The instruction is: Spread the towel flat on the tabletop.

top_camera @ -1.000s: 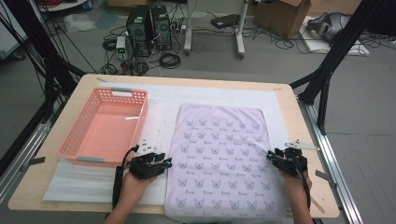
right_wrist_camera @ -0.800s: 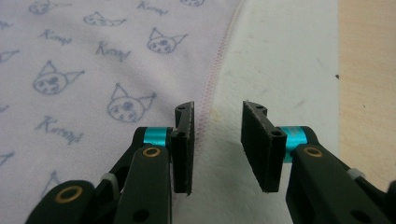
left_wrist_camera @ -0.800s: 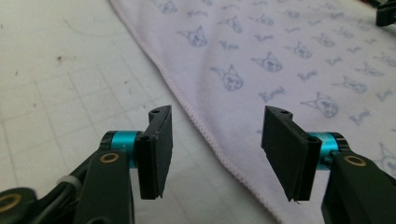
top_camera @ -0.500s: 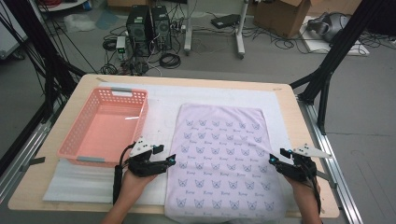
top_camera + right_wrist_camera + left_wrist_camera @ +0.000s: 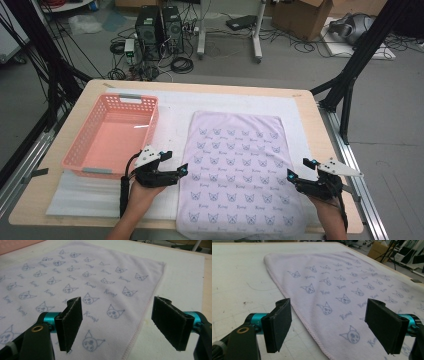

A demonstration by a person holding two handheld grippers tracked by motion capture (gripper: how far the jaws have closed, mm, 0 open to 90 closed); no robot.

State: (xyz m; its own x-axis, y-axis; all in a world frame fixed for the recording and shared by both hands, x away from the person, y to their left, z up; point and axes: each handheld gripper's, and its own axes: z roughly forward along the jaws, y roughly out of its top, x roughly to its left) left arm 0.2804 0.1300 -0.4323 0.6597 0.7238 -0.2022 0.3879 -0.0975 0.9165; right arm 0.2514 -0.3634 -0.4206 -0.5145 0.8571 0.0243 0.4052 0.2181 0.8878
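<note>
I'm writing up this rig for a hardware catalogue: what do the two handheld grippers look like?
Both are black. The left gripper and right gripper each carry a pale grey three-cornered plate on top, teal-blue fittings behind flat rectangular black pads, and a brass-coloured ring on the body. A black cable trails from each. Forearms are bare.

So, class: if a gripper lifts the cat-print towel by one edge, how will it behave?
The towel will probably droop limply, since it lies thin and flat on the white mat. It looks light. Its stitched hem should give the pads some purchase.
</note>
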